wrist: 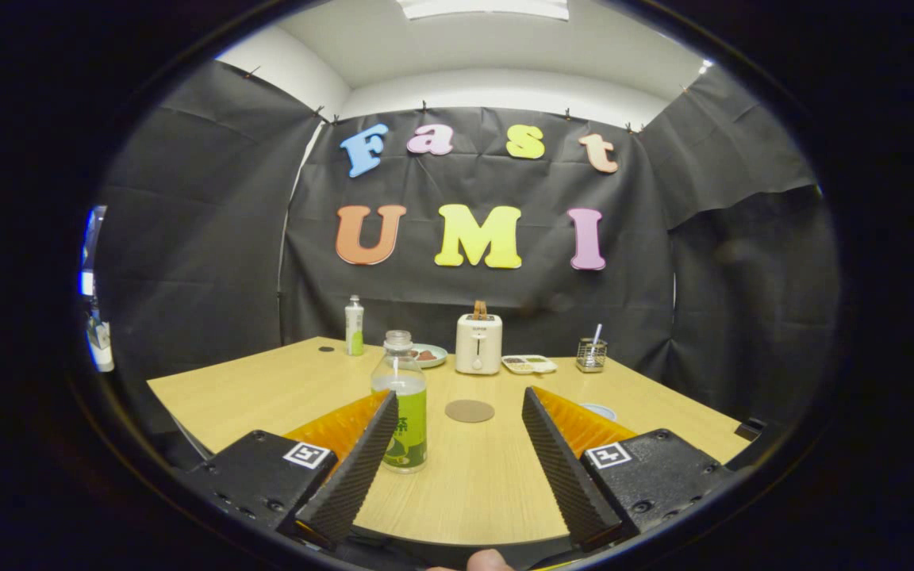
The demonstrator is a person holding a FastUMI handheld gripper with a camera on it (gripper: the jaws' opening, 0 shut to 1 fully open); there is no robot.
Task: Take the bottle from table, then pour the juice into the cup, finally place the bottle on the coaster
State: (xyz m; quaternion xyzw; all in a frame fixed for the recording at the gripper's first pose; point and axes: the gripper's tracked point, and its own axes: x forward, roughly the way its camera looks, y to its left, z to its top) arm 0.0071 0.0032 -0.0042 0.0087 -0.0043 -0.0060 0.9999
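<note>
I have the surface (266, 392) stretching ahead of me, a pale wood top. My tool (457, 456) hangs low over the near edge with its fingers spread wide and nothing between them, so it is released and holding nothing.

By my reading the task has hardly begun. The bottle (402, 404) stands upright on the surface, uncapped as far as I can tell, with green juice filling its lower part, so the take is not yet done. Pouring and setting down are both left.

The bottle is just ahead of my left finger (354, 468), whose tip overlaps its lower side. It sits off the centre line of the open gap, so I judge I must shift left before closing on it.

Beyond the bottle, at the back of the surface, stands a toaster (478, 342), with a second bottle (355, 326) well to its left, a plate (430, 355) just beside it, and a tray (529, 364) and a wire holder (591, 355) to its right.

The coaster (470, 410) lies flat and bare between and beyond my fingers, near the bottle's right. A pale rim peeks out past my right finger (564, 468); it may be the cup (600, 411), though I cannot tell for sure.
</note>
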